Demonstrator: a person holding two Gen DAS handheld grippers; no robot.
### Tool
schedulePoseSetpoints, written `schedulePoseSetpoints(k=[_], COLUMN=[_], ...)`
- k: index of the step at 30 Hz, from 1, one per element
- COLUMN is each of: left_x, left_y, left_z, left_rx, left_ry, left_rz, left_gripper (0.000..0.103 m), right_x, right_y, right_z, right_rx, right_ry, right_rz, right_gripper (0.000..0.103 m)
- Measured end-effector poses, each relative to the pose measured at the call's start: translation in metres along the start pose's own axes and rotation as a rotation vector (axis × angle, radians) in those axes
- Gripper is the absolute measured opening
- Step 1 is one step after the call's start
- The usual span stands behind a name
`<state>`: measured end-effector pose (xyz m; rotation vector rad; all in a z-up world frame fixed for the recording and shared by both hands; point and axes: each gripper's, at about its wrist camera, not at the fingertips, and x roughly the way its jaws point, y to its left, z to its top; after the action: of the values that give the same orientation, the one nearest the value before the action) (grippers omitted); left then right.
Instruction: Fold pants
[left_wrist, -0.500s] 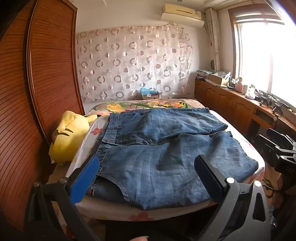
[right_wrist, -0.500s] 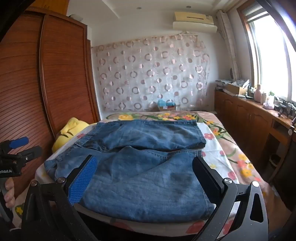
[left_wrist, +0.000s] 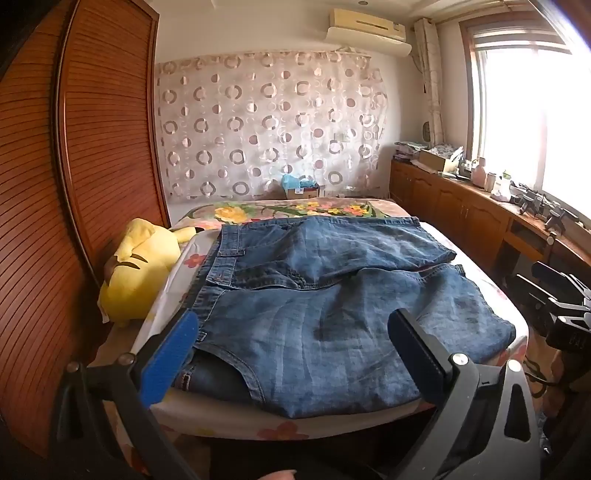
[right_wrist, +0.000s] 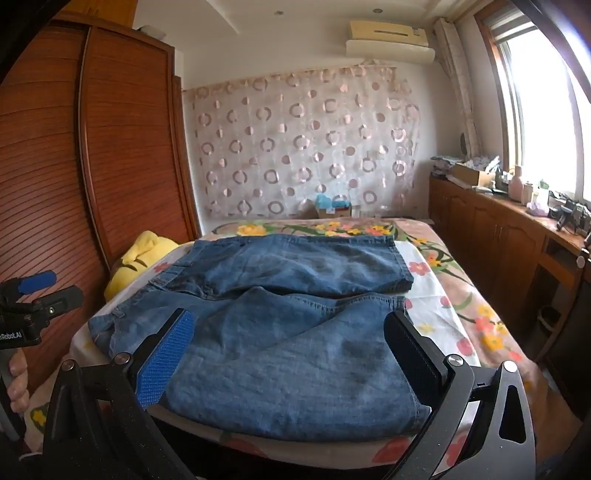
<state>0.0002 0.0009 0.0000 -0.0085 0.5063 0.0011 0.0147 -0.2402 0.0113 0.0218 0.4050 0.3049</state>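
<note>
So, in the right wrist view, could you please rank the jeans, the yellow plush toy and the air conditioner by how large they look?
1. Jeans, by far the largest.
2. Air conditioner.
3. Plush toy, though the bed hides part of it.
The last two look close, and the air conditioner is farther away, so their true order is unsure.

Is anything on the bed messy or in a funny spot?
The jeans lie rumpled, not flat: one leg crosses over the other, and their near edge droops over the bed's front. A yellow plush toy sits squeezed between the bed and the wooden wardrobe. Nothing looks spilled or broken.
</note>
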Motion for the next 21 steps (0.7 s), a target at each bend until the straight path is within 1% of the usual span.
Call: schedulePoseSetpoints(k=[21], left_x=[-0.0004], left_y=[0.0007], left_z=[-0.0001], left_rx=[-0.002], left_ry=[-0.006], left_rz=[0.000], left_gripper=[0.103], right_x=[-0.0004], right_y=[0.0016], right_z=[0.0004], right_rx=[0.004], right_ry=[0.001], right_rz=[0.003], right_gripper=[0.103])
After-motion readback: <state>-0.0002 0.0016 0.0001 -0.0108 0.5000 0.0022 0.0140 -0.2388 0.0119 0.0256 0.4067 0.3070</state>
